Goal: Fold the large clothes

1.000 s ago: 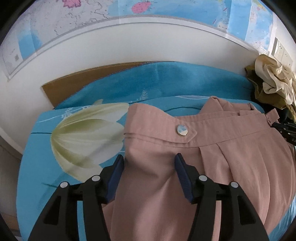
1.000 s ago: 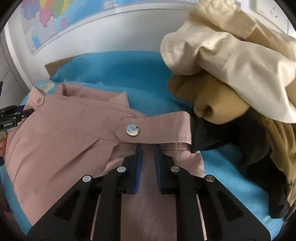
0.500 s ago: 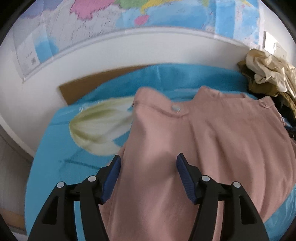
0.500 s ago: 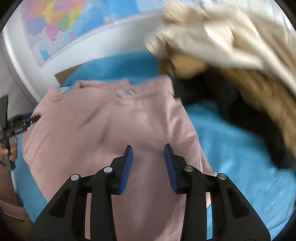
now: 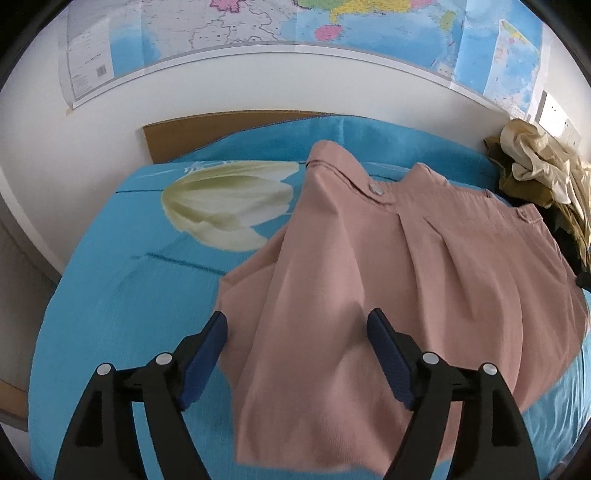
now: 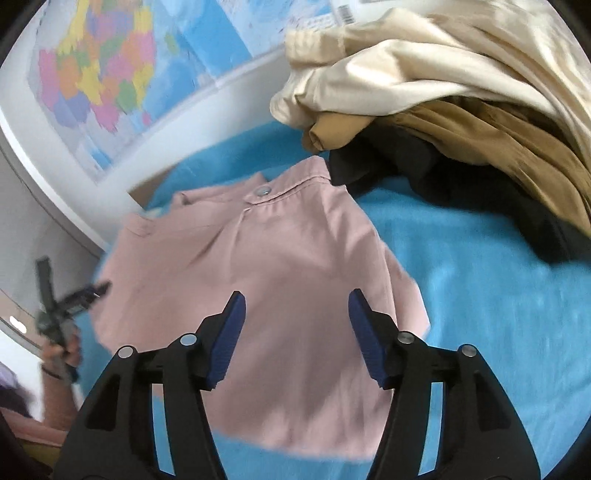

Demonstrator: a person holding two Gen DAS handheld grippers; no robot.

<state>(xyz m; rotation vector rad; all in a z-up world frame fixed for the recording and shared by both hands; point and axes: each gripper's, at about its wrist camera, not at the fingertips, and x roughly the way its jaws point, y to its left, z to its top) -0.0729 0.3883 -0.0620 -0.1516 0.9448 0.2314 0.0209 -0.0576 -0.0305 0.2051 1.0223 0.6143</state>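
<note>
A pink garment (image 5: 388,280) with a silver button (image 5: 376,189) at its waistband lies folded on the blue bedsheet (image 5: 122,295). My left gripper (image 5: 297,328) hovers above the garment's near left part, its jaws opening, with nothing pressed between the pads. In the right wrist view the same pink garment (image 6: 280,258) lies below my right gripper (image 6: 295,314), whose jaws are also opening and hold nothing. The left gripper (image 6: 74,299) shows there at the far left in a hand.
A heap of cream, tan and black clothes (image 6: 443,103) sits at the bed's far right, touching the pink garment's corner. The sheet bears a pale flower print (image 5: 229,206). A brown headboard (image 5: 207,133) and a wall map (image 5: 295,33) stand behind.
Both grippers have pulled back from the waistband toward the near side. The right gripper, shut on the cloth before, has let go and spread wide; the left has widened too.
</note>
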